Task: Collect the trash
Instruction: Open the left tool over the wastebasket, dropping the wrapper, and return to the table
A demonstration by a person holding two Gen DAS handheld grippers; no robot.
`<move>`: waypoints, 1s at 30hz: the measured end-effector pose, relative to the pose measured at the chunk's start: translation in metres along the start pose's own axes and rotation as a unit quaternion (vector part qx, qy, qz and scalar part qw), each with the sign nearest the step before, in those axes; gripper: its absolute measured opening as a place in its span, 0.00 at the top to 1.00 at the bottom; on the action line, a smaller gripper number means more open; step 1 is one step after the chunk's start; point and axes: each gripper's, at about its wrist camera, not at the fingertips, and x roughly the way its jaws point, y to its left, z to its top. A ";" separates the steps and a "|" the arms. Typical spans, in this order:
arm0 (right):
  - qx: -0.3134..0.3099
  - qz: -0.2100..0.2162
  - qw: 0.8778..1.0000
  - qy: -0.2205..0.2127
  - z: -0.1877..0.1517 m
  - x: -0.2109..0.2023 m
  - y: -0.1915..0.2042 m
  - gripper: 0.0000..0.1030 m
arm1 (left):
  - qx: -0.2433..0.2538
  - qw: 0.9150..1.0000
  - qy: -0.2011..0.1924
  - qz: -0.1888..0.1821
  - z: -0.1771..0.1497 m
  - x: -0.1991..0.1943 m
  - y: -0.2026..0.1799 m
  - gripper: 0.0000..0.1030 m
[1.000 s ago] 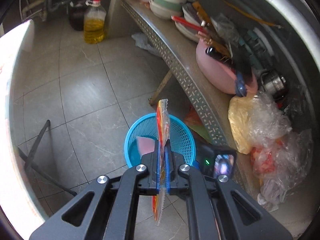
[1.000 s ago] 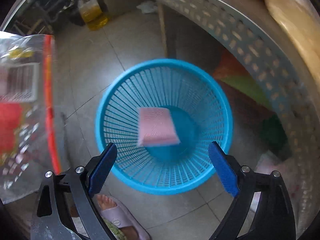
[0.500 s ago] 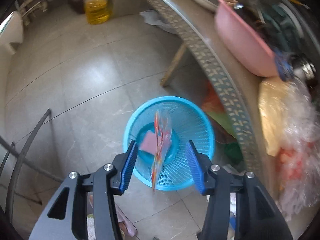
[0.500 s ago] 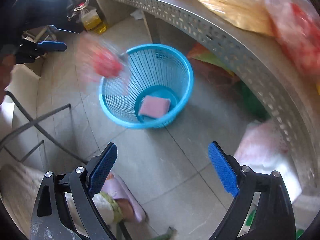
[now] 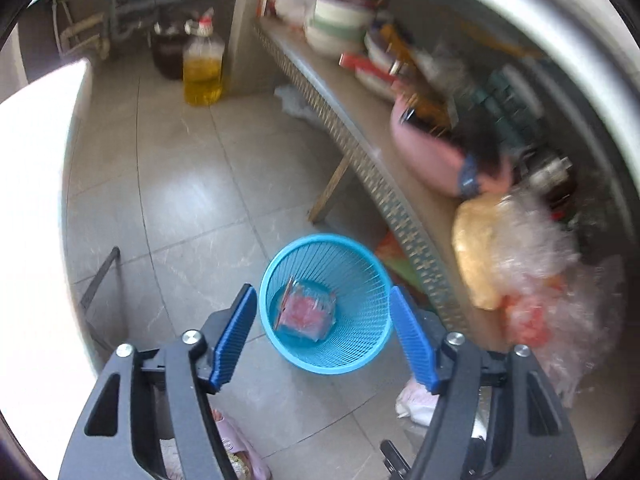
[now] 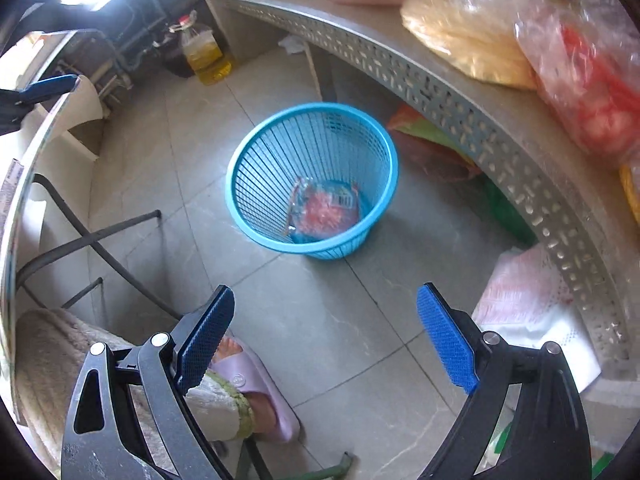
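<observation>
Both the left gripper (image 5: pixel 322 338) and right gripper (image 6: pixel 325 334) hang above the floor with jaws wide apart, holding nothing. The wrapper (image 6: pixel 324 210) lies inside the blue basket (image 6: pixel 256 160); next, lift both clear before seeking more trash

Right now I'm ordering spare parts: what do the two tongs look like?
Both the left tongs and right tongs match: black arms with triangular cut-outs and round silver bolts, ending in flat, bright blue textured pads. No cables, labels or sleeves are visible.
</observation>
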 end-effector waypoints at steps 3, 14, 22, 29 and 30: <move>-0.008 0.003 1.000 -0.023 0.001 -0.016 0.008 0.14 | 0.016 0.999 -0.040 -0.003 -0.011 -0.040 0.004 0.33; -0.083 -0.013 0.985 -0.153 0.011 -0.092 0.051 0.08 | 0.031 0.993 -0.114 -0.030 -0.069 -0.160 0.038 0.17; -0.162 -0.017 0.965 -0.204 0.016 -0.129 0.099 0.08 | 0.002 0.987 -0.160 -0.033 -0.096 -0.225 0.067 0.05; -0.179 0.070 0.942 -0.276 0.023 -0.165 0.116 0.08 | -0.023 0.983 -0.183 -0.015 -0.110 -0.265 0.100 0.05; -0.180 0.084 0.938 -0.285 0.025 -0.169 0.118 0.08 | -0.027 0.982 -0.187 -0.012 -0.112 -0.271 0.107 0.05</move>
